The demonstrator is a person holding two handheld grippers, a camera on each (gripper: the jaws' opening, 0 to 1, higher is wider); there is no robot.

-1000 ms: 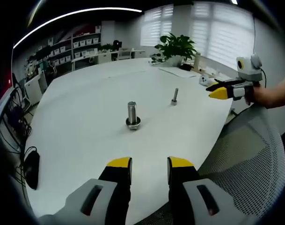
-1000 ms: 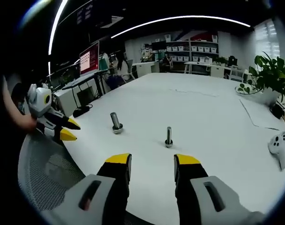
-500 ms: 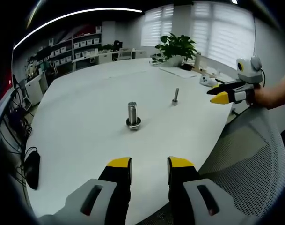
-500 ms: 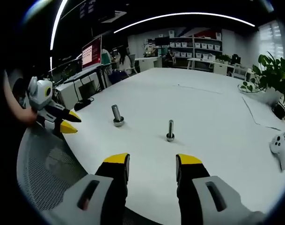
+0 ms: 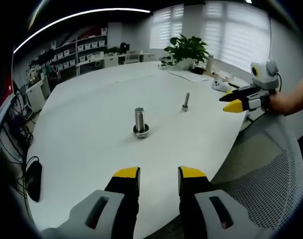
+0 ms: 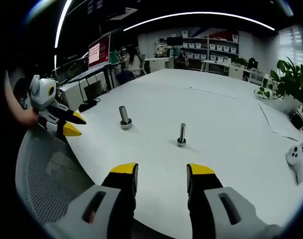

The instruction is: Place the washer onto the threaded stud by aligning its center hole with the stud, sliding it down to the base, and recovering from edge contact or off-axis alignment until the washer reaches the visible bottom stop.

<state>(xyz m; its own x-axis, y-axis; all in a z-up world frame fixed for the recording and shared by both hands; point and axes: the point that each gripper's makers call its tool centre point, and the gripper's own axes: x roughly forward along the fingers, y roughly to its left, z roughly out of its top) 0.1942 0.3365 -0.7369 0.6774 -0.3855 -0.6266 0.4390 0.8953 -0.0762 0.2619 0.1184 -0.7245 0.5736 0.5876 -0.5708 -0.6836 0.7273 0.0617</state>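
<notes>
Two upright metal fasteners stand well apart on the big white oval table (image 5: 91, 149). One is a thick silver threaded stud (image 5: 140, 122) with a dark ring at its foot, which may be the washer already at the base, though it is too small to be sure. The other is a thin grey bolt (image 5: 186, 101), farther off and to the right in the left gripper view. Nothing lies between either gripper and the fasteners.

The left gripper (image 5: 158, 173), with black jaws and yellow tips, hangs over the near table edge with its jaws apart and nothing between them. The right gripper (image 6: 161, 169) is likewise spread and empty.

The right gripper view shows the thin bolt (image 6: 182, 135) nearer and the thick stud (image 6: 124, 117) beyond it to the left. It also shows the left gripper (image 6: 71, 124) coming in from the left, over a grey mesh chair back (image 6: 47, 184), and a red monitor screen (image 6: 102, 49) at far left. The left gripper view shows the right gripper (image 5: 234, 102) at right, a green potted plant (image 5: 187, 50) and window blinds (image 5: 236, 35) at the far side, and a black mouse (image 5: 33, 178) at the near left. A white game controller (image 6: 296, 158) lies at the right edge.
</notes>
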